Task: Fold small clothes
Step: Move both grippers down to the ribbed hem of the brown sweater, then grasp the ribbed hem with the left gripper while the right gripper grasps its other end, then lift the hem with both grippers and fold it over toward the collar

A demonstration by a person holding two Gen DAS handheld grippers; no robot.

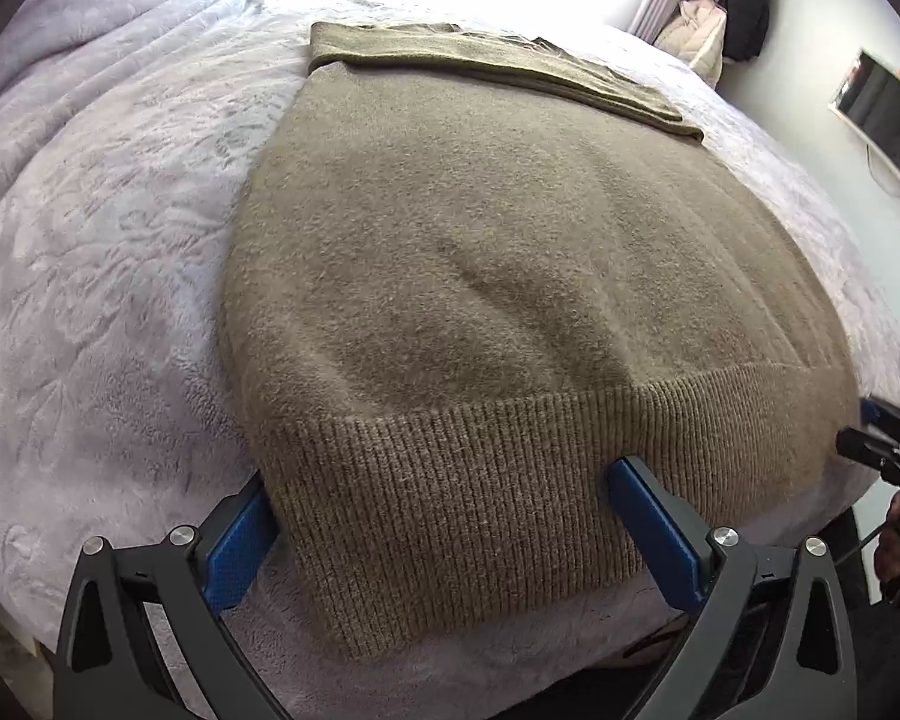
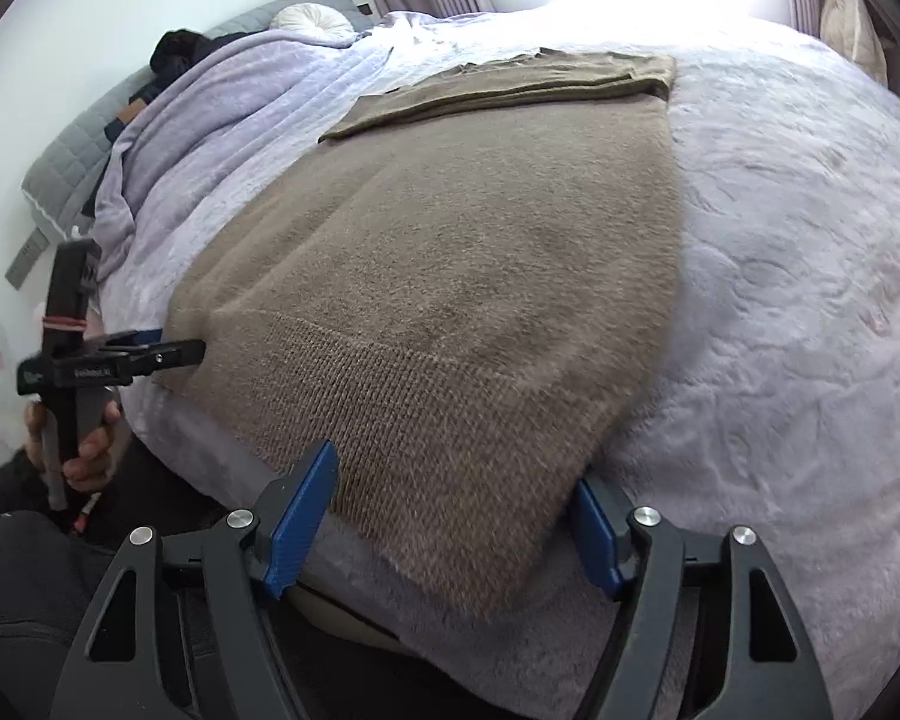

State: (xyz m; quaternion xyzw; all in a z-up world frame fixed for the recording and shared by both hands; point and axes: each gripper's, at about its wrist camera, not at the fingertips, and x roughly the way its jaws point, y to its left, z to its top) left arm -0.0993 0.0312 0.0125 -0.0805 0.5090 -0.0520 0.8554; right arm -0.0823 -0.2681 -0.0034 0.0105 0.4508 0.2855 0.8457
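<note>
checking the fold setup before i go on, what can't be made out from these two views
- Sweater underside and the tucked sleeves: hidden by its own top layer in both wrist views.
- Left gripper fingertips: the ribbed hem lies across them in the left view, contact unclear.
- Right gripper: hem corner blurred in the right view.
- Bed near edge: hidden behind both grippers.

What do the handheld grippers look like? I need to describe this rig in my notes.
Both match: the left gripper and right gripper have black cut-out linkage arms, silver pivot bolts and blue textured finger pads. Seen from the right wrist, the left one has a black handle with a red rubber band.
</note>
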